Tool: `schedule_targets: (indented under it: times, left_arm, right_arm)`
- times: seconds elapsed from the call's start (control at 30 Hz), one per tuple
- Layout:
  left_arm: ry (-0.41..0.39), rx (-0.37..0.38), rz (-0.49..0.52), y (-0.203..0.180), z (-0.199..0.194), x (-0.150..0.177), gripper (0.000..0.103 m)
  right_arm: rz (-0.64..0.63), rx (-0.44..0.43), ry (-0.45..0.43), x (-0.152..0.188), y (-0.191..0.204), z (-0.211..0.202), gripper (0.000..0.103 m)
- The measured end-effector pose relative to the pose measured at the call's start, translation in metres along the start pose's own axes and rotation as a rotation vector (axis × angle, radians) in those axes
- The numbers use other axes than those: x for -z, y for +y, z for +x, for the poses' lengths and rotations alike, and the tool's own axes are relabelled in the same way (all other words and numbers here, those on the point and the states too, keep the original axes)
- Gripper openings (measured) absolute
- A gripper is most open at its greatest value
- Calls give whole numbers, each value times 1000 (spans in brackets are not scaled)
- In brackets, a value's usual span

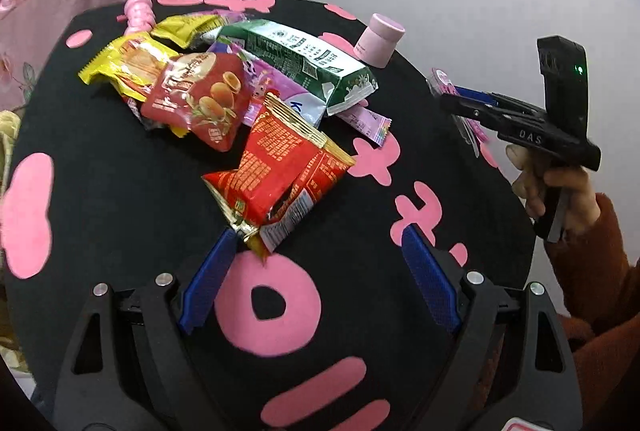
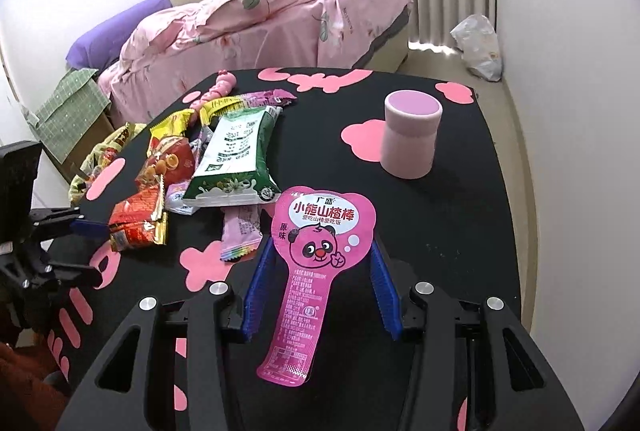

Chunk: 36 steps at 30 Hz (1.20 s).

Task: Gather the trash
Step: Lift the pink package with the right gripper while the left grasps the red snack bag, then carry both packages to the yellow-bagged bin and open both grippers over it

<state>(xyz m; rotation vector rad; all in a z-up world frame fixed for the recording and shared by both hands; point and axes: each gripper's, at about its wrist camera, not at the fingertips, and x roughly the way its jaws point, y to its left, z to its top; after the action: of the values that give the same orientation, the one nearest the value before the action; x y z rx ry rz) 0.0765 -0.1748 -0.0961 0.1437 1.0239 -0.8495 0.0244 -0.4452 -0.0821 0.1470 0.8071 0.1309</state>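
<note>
We work over a black table with pink cut-out shapes, where a heap of snack wrappers lies across the far-left half and a pink lidded cup stands apart on the right. Largest in the heap is the green-and-white milk bag, its long axis running from the far side toward us; under it lie purple sachets, and to the left a red chip packet on yellow ones. Nearest the left gripper is the red-and-gold crumpled wrapper: its torn lower corner just reaches the gap beside the left finger, while the body of it lies ahead and slightly left of the jaws, which stand wide with nothing pressed between them. So we judge that a short push forward would bring this wrapper between the pads (the left hand is clearly the nearer one to it). The right gripper carries the pink bear-faced lollipop-shaped sachet, its long axis along the fingers and its broad head squeezed between the blue pads, lifted off the table's right side; it appears to need only a place to be dropped, though no bin shows in either view.
</note>
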Motion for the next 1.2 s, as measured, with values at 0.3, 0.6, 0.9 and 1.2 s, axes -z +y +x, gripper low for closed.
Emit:
schedule_targets:
  times: [0.3,0.6,0.9,1.2]
  left_arm:
    - [-45,-155,199,-5,12,-31,81]
    - [68,2,195,-18,25,-19,81]
    - [41,-125,30,-24,27,-13,70]
    - [-3,-193,-14,-23,21,-7,44]
  right_arm:
    - [16,-19,-46,3,9,-11,45]
    - [55,4,-34,14,-6,-18,45]
    - [53,1,-45,17,1,-16,45]
    - [-14,-12,-75,3,26,-20,45]
